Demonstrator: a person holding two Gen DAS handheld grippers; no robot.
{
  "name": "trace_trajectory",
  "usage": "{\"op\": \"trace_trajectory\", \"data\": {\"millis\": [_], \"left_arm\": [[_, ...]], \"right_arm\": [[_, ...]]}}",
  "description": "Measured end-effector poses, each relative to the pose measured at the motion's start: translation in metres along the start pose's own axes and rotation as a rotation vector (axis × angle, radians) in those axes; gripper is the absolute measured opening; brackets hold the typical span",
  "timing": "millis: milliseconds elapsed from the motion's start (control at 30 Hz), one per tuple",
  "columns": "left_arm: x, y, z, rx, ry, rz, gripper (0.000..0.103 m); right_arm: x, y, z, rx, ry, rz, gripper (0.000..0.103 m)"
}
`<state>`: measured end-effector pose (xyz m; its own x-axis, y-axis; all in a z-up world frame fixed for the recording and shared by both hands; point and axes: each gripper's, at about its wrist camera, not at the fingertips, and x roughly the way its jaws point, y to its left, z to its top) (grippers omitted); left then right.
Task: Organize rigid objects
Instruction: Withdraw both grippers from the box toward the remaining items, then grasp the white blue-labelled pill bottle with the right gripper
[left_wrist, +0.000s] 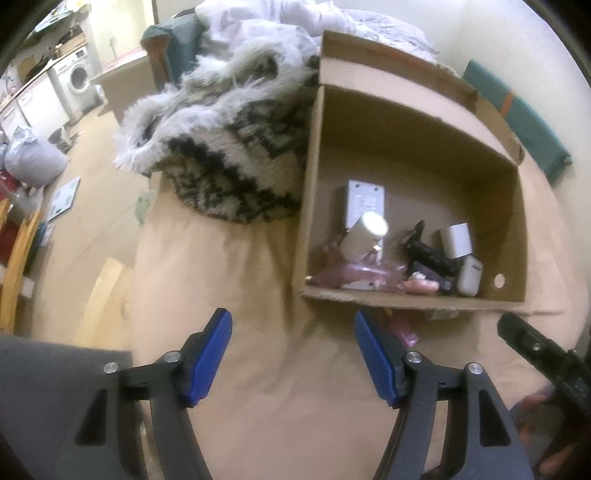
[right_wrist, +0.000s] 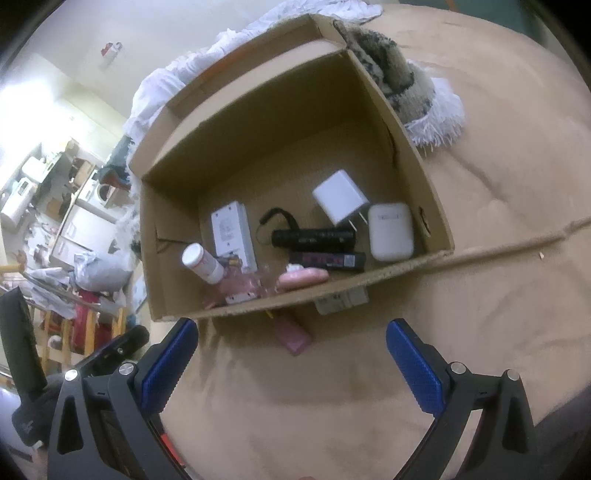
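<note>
- Several rigid items already lay in the cardboard box (right_wrist: 406, 155) on the bed: charger (right_wrist: 340, 195), earbud case (right_wrist: 390, 230), flashlight (right_wrist: 314, 238).
- One pink item (right_wrist: 293, 338) remained outside, touching the box's near wall.
- Left hand-held gripper (left_wrist: 293, 358) and right hand-held gripper (right_wrist: 291, 363) were both spread, empty.

- Brown cardboard box (right_wrist: 417, 166) on a tan bedsheet (right_wrist: 498, 295).
- White charger (right_wrist: 340, 195), white earbud case (right_wrist: 390, 230), white adapter (right_wrist: 231, 229), white-capped bottle (right_wrist: 202, 263).
- Black flashlight (right_wrist: 314, 237); pink bar (right_wrist: 303, 277).
- Pink item (right_wrist: 293, 338) outside the box.
- Cream-and-black patterned rug (left_wrist: 240, 162), white fringe.
- Blue-padded black tongs: left (left_wrist: 293, 360), right (right_wrist: 291, 363).
</note>
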<state>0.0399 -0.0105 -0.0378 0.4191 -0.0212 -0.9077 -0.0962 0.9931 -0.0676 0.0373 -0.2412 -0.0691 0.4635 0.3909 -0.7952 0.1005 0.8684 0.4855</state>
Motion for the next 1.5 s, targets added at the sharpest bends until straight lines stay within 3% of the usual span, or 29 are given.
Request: {"op": "trace_trajectory", "data": {"millis": [533,667,900,1033,1167,1267,1333,1400,1433,1500], "left_arm": [[0.001,0.011,-0.001,-0.049,0.026,0.033,0.066],[-0.002,0.016,0.0,-0.077,-0.002,0.076,0.066],[-0.001,0.023,0.002,-0.13,0.019,0.071,0.066],[0.002,0.02,0.002,-0.13,0.043,0.054,0.066],[0.004,0.017,0.001,-0.116,0.05,0.043,0.066],[0.006,0.014,-0.001,-0.1,0.062,0.041,0.066],[0.008,0.014,-0.002,-0.097,0.069,0.04,0.066],[0.01,0.014,-0.003,-0.098,0.078,0.037,0.066],[0.012,0.013,-0.004,-0.099,0.085,0.034,0.066],[0.013,0.013,-0.004,-0.096,0.092,0.028,0.066]], "right_arm": [[0.021,-0.016,-0.009,0.052,0.082,-0.098,0.103],[0.021,-0.031,-0.008,0.104,0.081,-0.185,0.103],[0.033,-0.045,-0.007,0.215,0.139,-0.115,0.103],[0.046,-0.02,-0.006,0.112,0.14,-0.162,0.103],[0.076,0.002,0.004,-0.105,0.166,-0.301,0.103],[0.095,0.006,0.009,-0.167,0.188,-0.316,0.103],[0.105,0.009,0.012,-0.201,0.192,-0.322,0.091],[0.115,0.011,0.011,-0.223,0.214,-0.339,0.073],[0.117,0.012,0.011,-0.233,0.216,-0.353,0.07],[0.116,0.014,0.009,-0.253,0.205,-0.366,0.051]]}}
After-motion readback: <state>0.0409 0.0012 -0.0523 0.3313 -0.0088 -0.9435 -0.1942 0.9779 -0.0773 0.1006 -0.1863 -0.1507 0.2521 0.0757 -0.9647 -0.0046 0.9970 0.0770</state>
